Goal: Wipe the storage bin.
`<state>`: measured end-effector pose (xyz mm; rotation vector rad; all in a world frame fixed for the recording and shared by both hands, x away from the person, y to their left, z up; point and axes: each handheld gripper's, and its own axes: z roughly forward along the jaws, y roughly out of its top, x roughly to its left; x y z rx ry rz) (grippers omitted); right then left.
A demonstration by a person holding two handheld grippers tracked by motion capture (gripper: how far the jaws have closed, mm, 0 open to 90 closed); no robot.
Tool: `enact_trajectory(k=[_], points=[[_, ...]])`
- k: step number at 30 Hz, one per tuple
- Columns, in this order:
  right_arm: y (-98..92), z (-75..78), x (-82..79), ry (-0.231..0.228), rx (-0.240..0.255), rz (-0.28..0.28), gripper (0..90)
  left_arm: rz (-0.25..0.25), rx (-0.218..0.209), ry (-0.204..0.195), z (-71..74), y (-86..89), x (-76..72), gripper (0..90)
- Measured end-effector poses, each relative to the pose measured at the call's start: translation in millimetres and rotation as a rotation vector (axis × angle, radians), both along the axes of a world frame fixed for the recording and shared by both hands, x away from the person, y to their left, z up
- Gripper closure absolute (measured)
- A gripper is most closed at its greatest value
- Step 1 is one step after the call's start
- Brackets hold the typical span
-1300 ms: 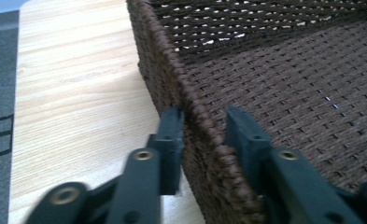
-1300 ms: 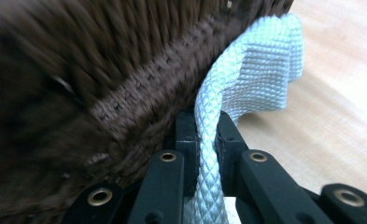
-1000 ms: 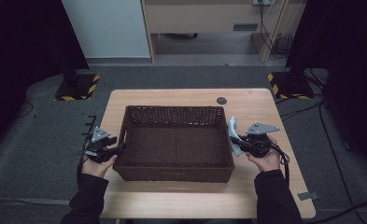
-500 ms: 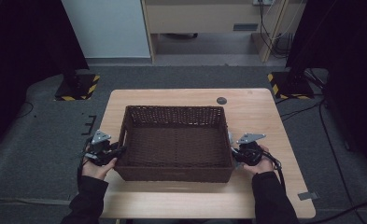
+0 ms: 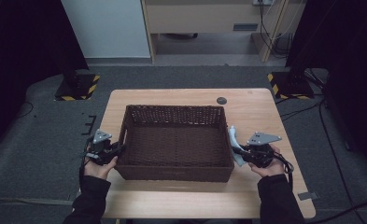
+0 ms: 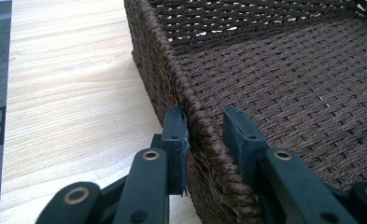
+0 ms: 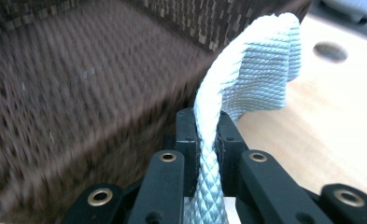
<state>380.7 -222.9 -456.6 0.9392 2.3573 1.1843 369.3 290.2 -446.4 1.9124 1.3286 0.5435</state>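
1. A dark woven basket point(image 5: 177, 140) sits mid-desk point(image 5: 260, 107), open side up and empty inside.
2. The left gripper point(image 6: 204, 135) straddles the basket's left rim; its jaws have just been closing, with the outer pad against the weave and the inner pad still a little off it, so the grasp is not yet made.
3. The right gripper point(image 7: 204, 126) is clenched on a pale woven cloth point(image 7: 246, 79), held just beside the basket's right wall.
4. The step in hand looks like steadying the basket while bringing the cloth to it.
5. The next move likely calls for lifting the cloth over the right rim and releasing it inside.
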Motion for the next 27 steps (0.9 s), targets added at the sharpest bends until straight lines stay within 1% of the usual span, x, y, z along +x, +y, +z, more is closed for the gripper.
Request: enact_trajectory(k=[1,4,5,8,9,10,11,12,13,15,16,17,20,22,24,25,26,27], points=[[0.4,-4.1,0.7,0.007,-0.009,-0.002,83.5,0.001,0.000,0.001,0.0,-0.1,1.1,70.0],[1.6,-21.5,5.4,0.068,-0.041,-0.010,83.6,0.003,-0.001,0.000,-0.1,0.0,4.4,70.1],[2.2,-25.7,6.4,0.080,-0.044,-0.012,83.5,0.003,-0.003,0.000,-0.2,0.1,5.5,70.0],[6.2,-41.1,8.4,0.127,-0.085,-0.009,83.5,0.001,-0.009,0.000,-0.4,0.5,7.2,69.7],[7.0,-43.2,8.7,0.138,-0.092,-0.012,83.5,-0.006,-0.012,-0.003,-0.6,1.0,7.0,69.2],[7.5,-44.7,9.0,0.138,-0.098,-0.010,83.5,-0.009,-0.022,-0.007,-1.2,2.0,6.8,68.1],[7.4,-42.9,8.8,0.136,-0.094,-0.013,83.4,-0.009,-0.026,-0.004,-1.3,3.2,6.9,66.7],[6.6,-39.2,8.0,0.125,-0.086,-0.015,83.4,-0.008,-0.027,-0.006,-1.5,3.8,7.0,64.5],[5.3,-35.3,7.3,0.110,-0.074,-0.013,83.4,-0.012,-0.025,-0.012,-1.5,4.8,6.9,62.3],[-0.3,-17.7,2.3,0.047,-0.014,-0.018,83.4,-0.016,-0.025,-0.028,-0.9,5.6,6.0,57.6],[-2.0,-12.2,0.6,0.026,0.004,-0.023,83.4,-0.018,-0.028,-0.035,-0.2,6.4,5.3,55.8],[-4.0,-5.7,-1.8,0.005,0.023,-0.025,83.4,-0.023,-0.032,-0.033,0.7,7.2,4.7,54.8],[-4.7,4.3,-9.0,-0.023,0.038,-0.011,83.4,-0.041,-0.039,-0.033,2.8,7.8,1.1,52.6],[-2.5,2.6,-12.3,-0.015,0.028,0.003,83.5,-0.055,-0.026,-0.023,2.9,7.2,-0.9,52.5],[0.0,-5.1,-13.6,0.005,-0.001,0.009,83.5,-0.069,-0.014,-0.013,2.2,7.1,-2.3,53.5],[1.0,-10.0,-13.9,0.024,-0.015,0.007,83.5,-0.070,-0.017,-0.002,0.9,6.9,-2.6,54.2],[2.5,-18.4,-13.7,0.051,-0.034,0.007,83.4,-0.070,-0.020,0.003,0.2,7.0,-2.6,55.9],[3.2,-22.6,-13.6,0.061,-0.049,0.010,83.4,-0.071,-0.022,0.012,-0.8,7.4,-2.6,57.2]])
